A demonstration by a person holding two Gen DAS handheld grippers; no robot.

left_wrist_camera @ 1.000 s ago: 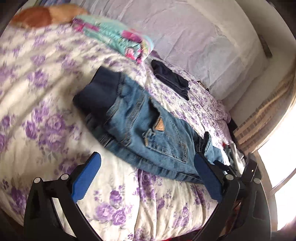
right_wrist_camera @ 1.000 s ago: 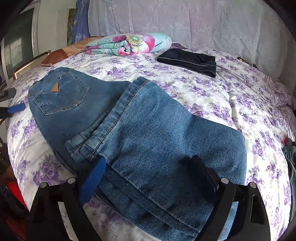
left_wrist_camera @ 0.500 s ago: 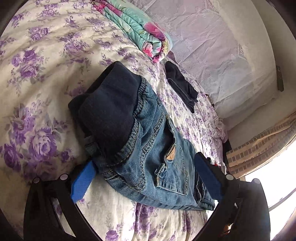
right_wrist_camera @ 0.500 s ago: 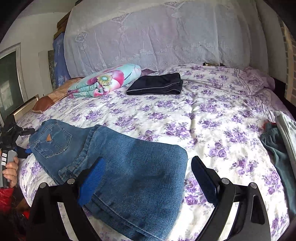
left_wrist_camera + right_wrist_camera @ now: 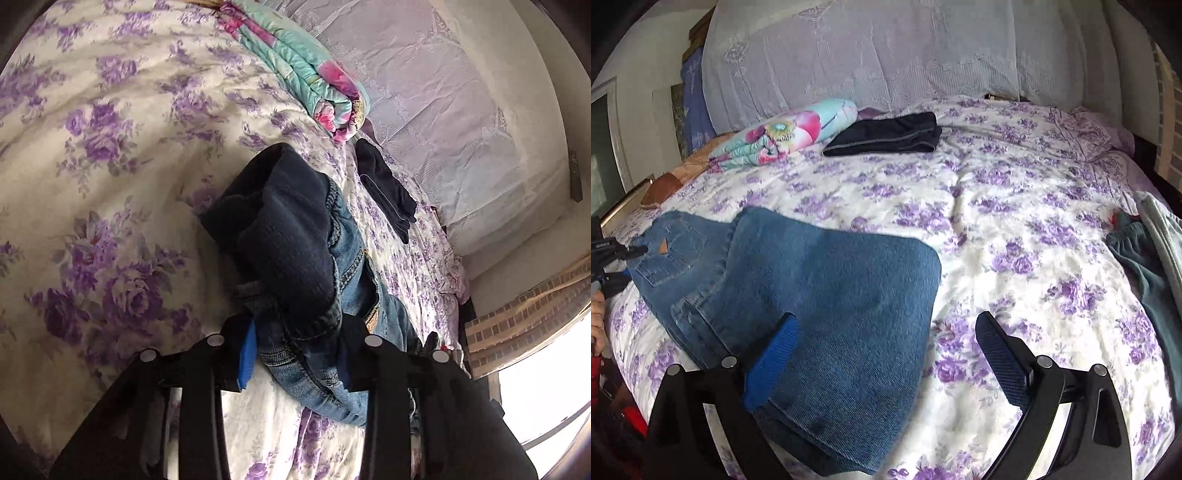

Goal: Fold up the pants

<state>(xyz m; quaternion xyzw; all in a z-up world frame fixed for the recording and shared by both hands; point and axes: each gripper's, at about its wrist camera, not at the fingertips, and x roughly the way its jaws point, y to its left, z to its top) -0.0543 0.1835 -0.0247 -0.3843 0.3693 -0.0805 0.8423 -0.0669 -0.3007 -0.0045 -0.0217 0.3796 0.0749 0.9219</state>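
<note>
Left wrist view: your left gripper (image 5: 297, 352), jaws closing, pinches the bunched waist end of the jeans (image 5: 295, 266) at lower centre, its dark ribbed waistband (image 5: 280, 229) humped above the pads. Right wrist view: the jeans (image 5: 827, 295) lie folded at lower left on the floral bedspread (image 5: 997, 229); your right gripper (image 5: 886, 354) hangs spread over their lower right edge, gripping nothing. Upper centre lie a folded dark garment (image 5: 886, 138) and a flowered quilt (image 5: 783, 136).
</note>
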